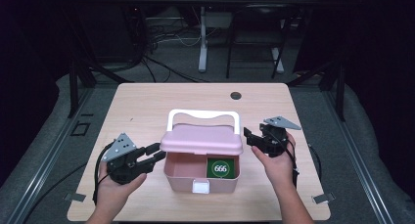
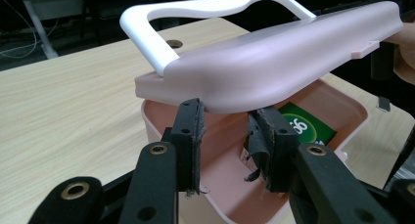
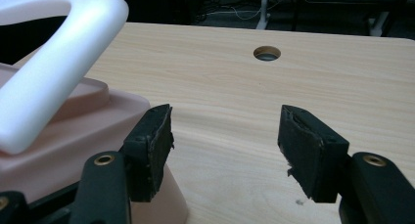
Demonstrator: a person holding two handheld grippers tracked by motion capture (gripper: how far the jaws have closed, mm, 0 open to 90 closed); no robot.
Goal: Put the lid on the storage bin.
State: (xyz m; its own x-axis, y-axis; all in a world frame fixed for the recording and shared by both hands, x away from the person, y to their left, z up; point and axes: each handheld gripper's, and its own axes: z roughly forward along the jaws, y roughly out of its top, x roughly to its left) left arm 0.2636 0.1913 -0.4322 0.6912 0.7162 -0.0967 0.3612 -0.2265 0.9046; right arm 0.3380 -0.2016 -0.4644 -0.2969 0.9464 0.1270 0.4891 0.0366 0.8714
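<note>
White numerals "666" inside a white ring, on a green card (image 1: 220,168) lying in the near right corner of the pink box (image 1: 183,175).

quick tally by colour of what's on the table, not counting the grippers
Pink: 2, the box and its lid
White: 2, the handle and the front latch
Green: 1, the card marked 666 inside the box
Total: 5
</note>
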